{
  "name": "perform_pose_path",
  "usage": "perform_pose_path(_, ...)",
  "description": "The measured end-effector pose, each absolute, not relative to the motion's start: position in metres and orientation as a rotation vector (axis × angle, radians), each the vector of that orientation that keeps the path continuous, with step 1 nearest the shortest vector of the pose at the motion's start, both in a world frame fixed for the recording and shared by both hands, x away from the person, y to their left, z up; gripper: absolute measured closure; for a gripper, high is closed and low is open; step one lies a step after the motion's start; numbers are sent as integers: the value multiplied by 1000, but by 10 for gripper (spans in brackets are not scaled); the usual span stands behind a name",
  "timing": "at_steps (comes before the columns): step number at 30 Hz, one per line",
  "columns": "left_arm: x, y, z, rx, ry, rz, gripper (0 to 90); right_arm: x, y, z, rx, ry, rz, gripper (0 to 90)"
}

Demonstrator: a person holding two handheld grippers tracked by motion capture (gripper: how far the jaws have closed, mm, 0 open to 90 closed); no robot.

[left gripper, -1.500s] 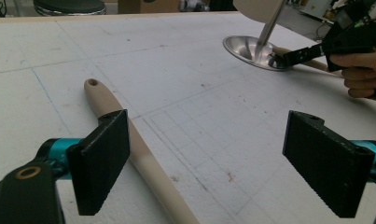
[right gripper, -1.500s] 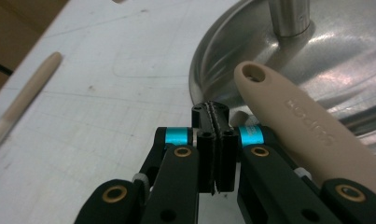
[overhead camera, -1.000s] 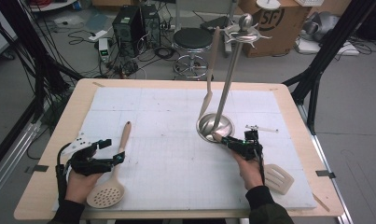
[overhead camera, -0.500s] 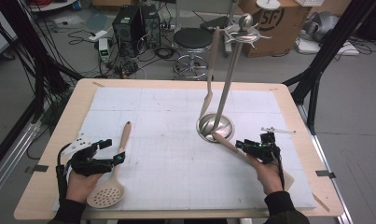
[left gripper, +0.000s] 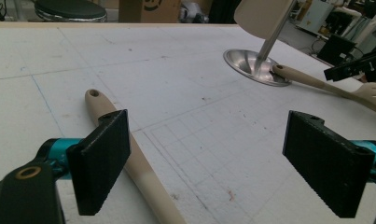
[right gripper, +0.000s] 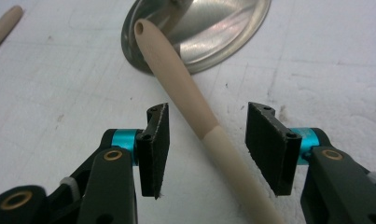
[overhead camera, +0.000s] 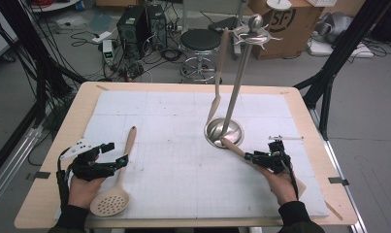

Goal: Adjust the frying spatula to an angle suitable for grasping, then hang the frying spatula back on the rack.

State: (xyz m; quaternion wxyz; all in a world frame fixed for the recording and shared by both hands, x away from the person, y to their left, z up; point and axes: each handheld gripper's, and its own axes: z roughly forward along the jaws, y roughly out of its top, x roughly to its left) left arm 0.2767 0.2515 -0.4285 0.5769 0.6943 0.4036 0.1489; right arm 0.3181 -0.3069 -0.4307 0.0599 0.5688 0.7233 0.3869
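Two grippers low over the white-matted table [overhead camera: 183, 111], each at its own beige utensil, neither one gripped.

High view: left gripper [overhead camera: 116, 163] sits beside the slotted spoon [overhead camera: 116, 187], which lies flat on the mat with its round perforated head toward the person. Right gripper [overhead camera: 250, 156] is over the handle of a second utensil [overhead camera: 232, 146], whose holed tip rests on the steel base of the utensil stand [overhead camera: 224, 131]; a spatula [overhead camera: 219, 73] hangs from the stand's top hooks.
Left gripper view: fingers [left gripper: 101, 161] wide apart, nothing between them; spoon handle [left gripper: 129, 154] runs under the left finger, flat on the mat.
Right gripper view: fingers [right gripper: 157, 147] part-open, just been opening; handle [right gripper: 195, 112] runs between them, with gaps on both sides, pads not pressing, tip on the base rim.
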Motion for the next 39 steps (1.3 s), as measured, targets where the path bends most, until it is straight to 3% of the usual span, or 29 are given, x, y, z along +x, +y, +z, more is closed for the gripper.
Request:
perform_pose_path(12,273,254,-428,1625,945,356,157,327,-297,-440,1681,2286,1041,496)
perform_pose_path(23,270,258,-428,1621,952,359,157,323,-291,-437,1503,2371,888,586)
perform_pose_path(39,264,263,-430,1623,966,362,157,319,-292,-434,1333,2465,765,629)
